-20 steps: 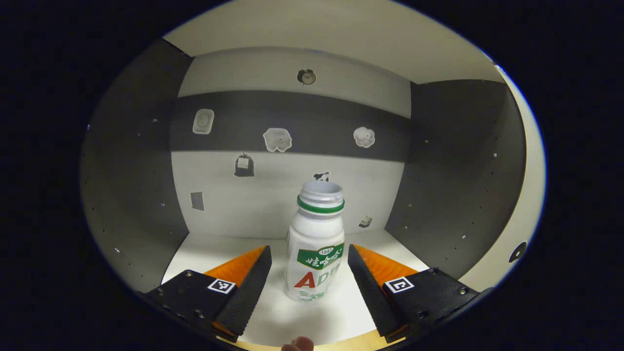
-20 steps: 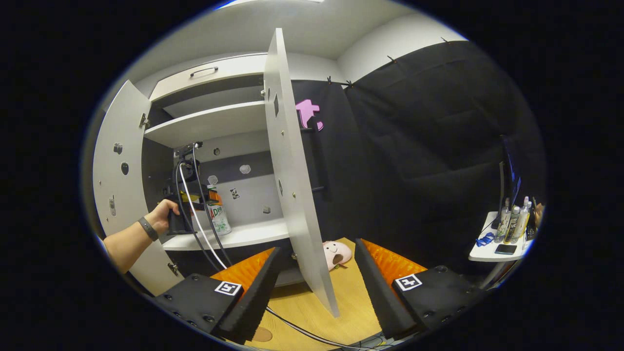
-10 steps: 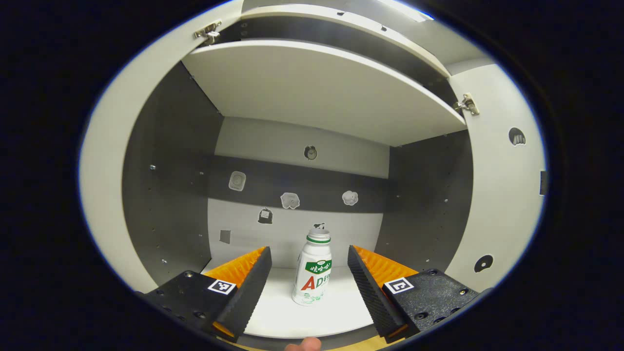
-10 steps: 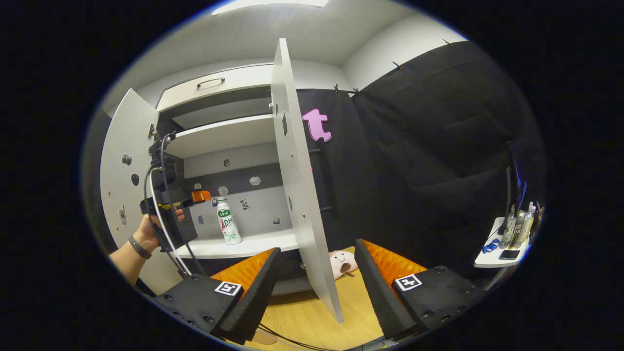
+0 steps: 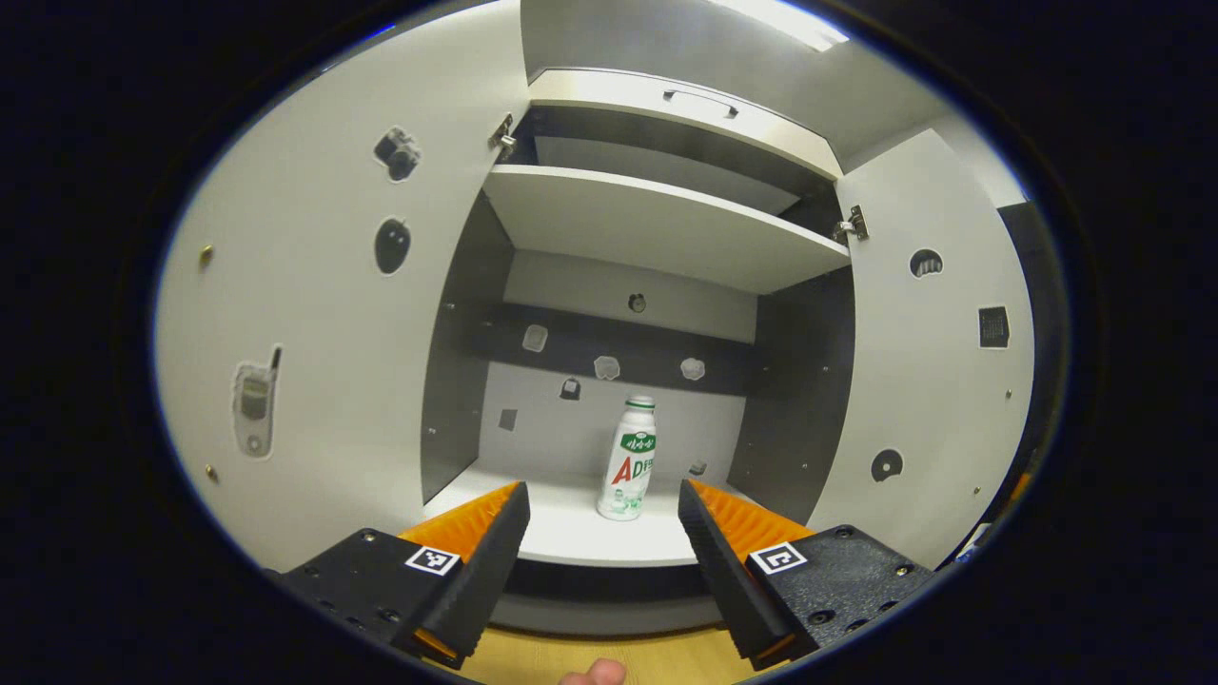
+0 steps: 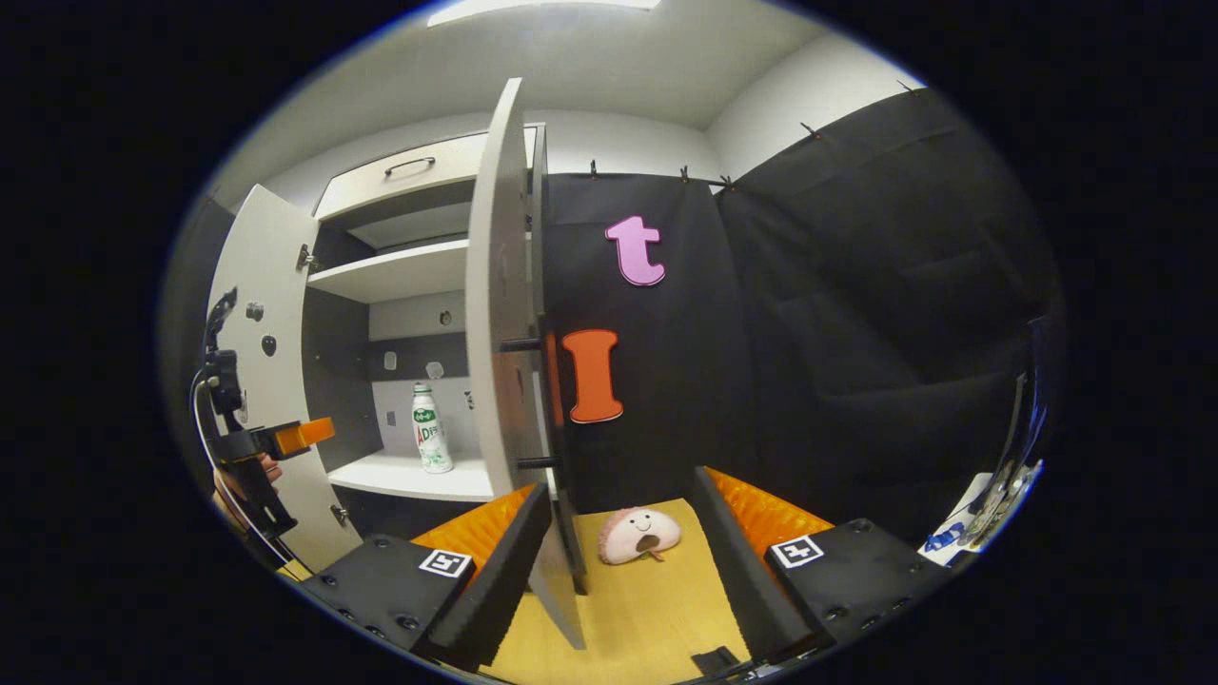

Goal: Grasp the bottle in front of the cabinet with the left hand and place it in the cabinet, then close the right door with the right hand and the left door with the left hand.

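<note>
A white bottle (image 5: 628,459) with a green label band stands upright on the cabinet's lower shelf (image 5: 571,528). My left gripper (image 5: 601,533) is open and empty, out in front of the cabinet and well back from the bottle. Both doors are open, the left door (image 5: 314,333) and the right door (image 5: 937,381). In the right gripper view the bottle (image 6: 430,428) shows past the right door (image 6: 495,314), seen almost edge-on with its dark bar handle. My right gripper (image 6: 618,533) is open, and the door's lower edge reaches down between its fingers. The left gripper (image 6: 285,440) hangs beside the left door (image 6: 271,381).
An upper shelf (image 5: 657,224) spans the cabinet above the bottle, with a drawer (image 5: 695,100) on top. A pink plush toy (image 6: 639,535) lies on the wooden floor (image 6: 657,618) right of the right door. A small white table (image 6: 980,495) stands far right.
My left gripper has backed out of the cabinet, leaving the bottle standing on the shelf. The right gripper has shifted right, so the right door now shows edge-on between its fingers.
</note>
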Action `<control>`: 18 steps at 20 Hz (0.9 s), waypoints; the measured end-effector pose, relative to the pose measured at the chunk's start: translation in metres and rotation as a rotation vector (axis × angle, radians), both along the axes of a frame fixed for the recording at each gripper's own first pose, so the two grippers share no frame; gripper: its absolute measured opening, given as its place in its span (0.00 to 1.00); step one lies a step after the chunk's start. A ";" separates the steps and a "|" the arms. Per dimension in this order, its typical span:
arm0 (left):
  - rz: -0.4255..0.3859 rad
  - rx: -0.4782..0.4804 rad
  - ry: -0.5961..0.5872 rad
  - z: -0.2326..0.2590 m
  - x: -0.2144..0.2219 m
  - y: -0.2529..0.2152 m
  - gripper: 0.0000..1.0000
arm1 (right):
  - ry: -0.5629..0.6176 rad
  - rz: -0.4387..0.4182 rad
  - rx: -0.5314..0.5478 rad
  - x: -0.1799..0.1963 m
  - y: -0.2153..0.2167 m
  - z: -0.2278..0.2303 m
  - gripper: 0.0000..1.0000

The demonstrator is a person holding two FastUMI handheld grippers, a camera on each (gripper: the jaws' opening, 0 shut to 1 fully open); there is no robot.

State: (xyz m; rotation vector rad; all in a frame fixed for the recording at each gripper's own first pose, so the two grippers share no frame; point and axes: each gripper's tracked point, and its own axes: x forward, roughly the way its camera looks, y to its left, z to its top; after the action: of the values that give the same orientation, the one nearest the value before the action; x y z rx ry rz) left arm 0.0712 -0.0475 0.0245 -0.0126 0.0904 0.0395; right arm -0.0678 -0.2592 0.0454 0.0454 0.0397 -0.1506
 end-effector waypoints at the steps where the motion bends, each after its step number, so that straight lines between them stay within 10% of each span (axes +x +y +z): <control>1: 0.026 -0.006 0.002 -0.007 -0.014 0.001 0.96 | 0.008 -0.003 -0.010 0.007 -0.016 0.002 0.98; 6: 0.119 -0.010 -0.036 -0.009 -0.045 0.006 0.96 | -0.040 0.017 0.044 0.047 -0.049 0.034 0.98; 10: 0.107 0.104 -0.039 -0.001 -0.058 0.018 0.96 | -0.074 -0.023 0.062 0.061 -0.048 0.055 0.98; 18: 0.011 0.027 -0.014 -0.021 -0.086 0.034 0.96 | -0.095 -0.111 -0.061 0.065 -0.012 0.065 0.98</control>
State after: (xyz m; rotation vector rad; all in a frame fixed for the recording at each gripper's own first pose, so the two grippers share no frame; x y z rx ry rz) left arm -0.0147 -0.0130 0.0035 0.0134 0.0762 0.0515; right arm -0.0032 -0.2712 0.1106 -0.0058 -0.0619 -0.2603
